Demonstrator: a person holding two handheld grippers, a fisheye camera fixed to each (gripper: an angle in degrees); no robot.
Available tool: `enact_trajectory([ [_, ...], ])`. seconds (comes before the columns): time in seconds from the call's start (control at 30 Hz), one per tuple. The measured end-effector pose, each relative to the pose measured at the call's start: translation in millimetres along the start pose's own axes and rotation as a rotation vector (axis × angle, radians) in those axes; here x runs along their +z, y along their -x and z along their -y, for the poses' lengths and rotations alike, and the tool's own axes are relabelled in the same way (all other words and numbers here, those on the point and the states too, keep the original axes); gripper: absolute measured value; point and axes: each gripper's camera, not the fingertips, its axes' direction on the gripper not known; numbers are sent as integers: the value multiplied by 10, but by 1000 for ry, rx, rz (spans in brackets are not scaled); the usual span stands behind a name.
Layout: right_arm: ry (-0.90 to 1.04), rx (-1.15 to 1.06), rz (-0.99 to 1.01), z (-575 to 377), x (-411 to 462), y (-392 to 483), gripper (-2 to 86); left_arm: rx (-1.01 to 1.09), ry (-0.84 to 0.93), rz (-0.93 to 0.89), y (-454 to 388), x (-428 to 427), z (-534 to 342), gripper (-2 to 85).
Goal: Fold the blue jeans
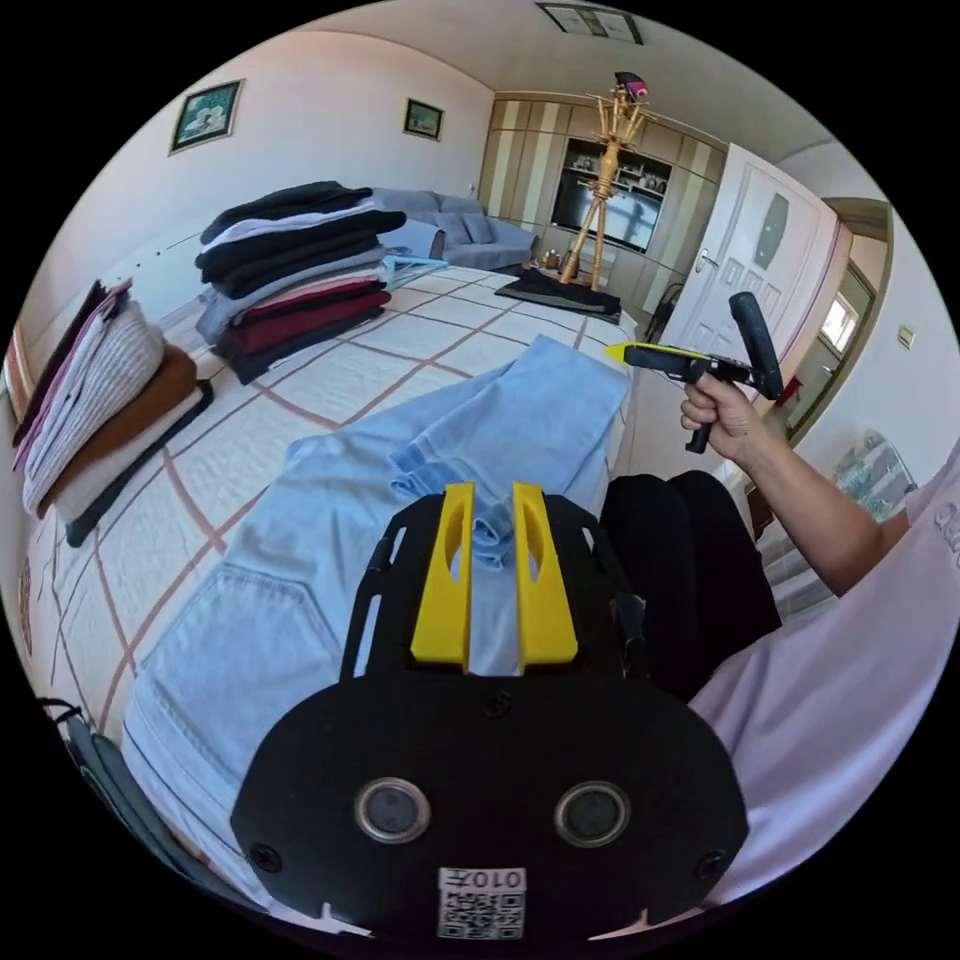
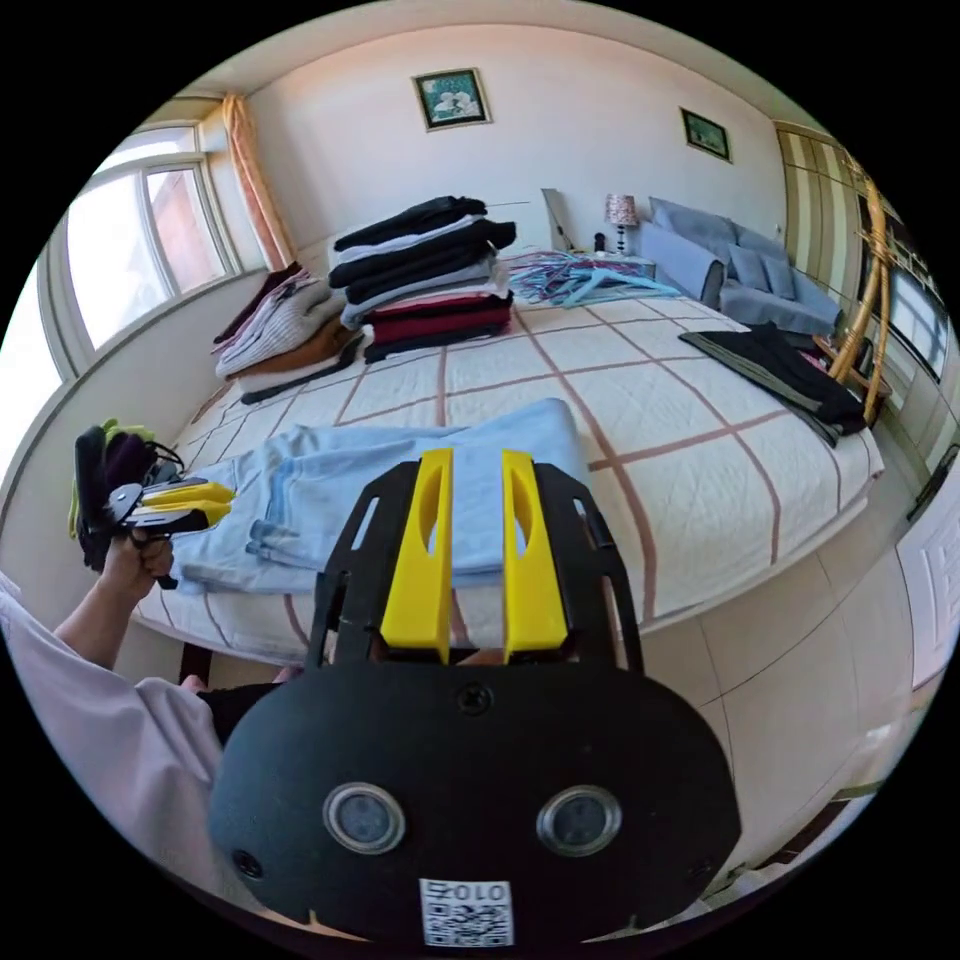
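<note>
Light blue jeans lie flat along the near edge of the bed, back pocket toward me, with a leg end folded back over them near the hem. My left gripper hovers just above that hem, jaws a little apart with nothing between them. In the right gripper view the jeans stretch across the bed edge and the left gripper hangs at their left end in a hand. My right gripper is open and off the bed's edge, clear of the cloth. It also appears as the right gripper held in a hand.
A tall stack of folded clothes and a second pile stand at the back of the checked bed. A dark garment lies on its far corner, with hangers behind. The person's dark-clad knees press against the bed edge.
</note>
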Motion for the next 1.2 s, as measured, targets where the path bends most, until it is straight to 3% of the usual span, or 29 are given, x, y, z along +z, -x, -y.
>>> enact_trajectory([
  [0.17, 190, 83, -22, -117, 456, -445, 69, -36, 153, 124, 38, 515, 209, 72],
  [0.3, 161, 131, 71, -161, 382, -554, 75, -72, 188, 160, 155, 502, 192, 79],
  [0.43, 74, 64, -24, -166, 135, -245, 91, -69, 163, 166, 229, 296, 76, 85],
  [0.5, 230, 63, -41, -174, 394, -260, 95, -141, 68, 107, 410, -81, -104, 90],
  [0.63, 143, 105, -70, -71, -23, -160, 97, -279, -55, 228, 794, -1104, -654, 101],
  [0.8, -30, 53, -21, -109, -515, 392, 96, -711, -230, 460, 1270, -2826, -2293, 124],
  [0.93, -21, -113, 92, -187, -416, 1103, 93, -939, -277, 431, 1334, -3209, -3229, 134],
  [1.0, 20, -185, 117, -205, -322, 1387, 92, -1047, -286, 307, 1453, -3134, -3624, 139],
  [1.2, 12, -330, 156, -216, -398, 1871, 85, -1111, -293, 192, 1773, -2943, -3947, 145],
])
